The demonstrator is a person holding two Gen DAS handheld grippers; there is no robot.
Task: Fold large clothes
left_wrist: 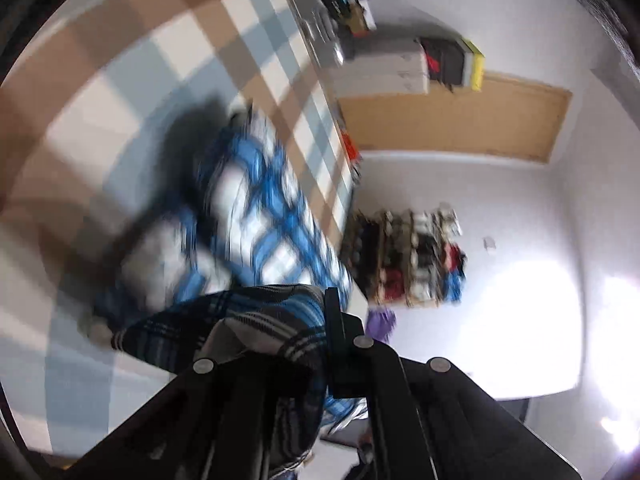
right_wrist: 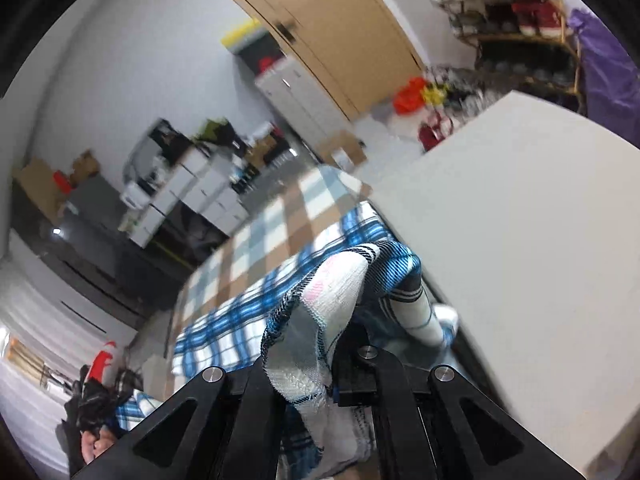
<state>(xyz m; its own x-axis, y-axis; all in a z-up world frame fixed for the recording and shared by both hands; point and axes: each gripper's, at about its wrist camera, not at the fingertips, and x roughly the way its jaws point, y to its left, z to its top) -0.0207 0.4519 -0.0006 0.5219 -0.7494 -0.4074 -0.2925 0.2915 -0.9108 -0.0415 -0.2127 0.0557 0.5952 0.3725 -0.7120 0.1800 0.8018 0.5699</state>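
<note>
One blue plaid garment lies on the checked counter, toward its edge. I hold it in two tools: left tool and right tool, each clamped on cloth. Step: lifting an edge. Next, carry both grips across evenly.

one plaid garment, two grippers, apparently.

Bed under brown, white and blue checked cover; blue-and-white plaid garment spread upon it
</note>
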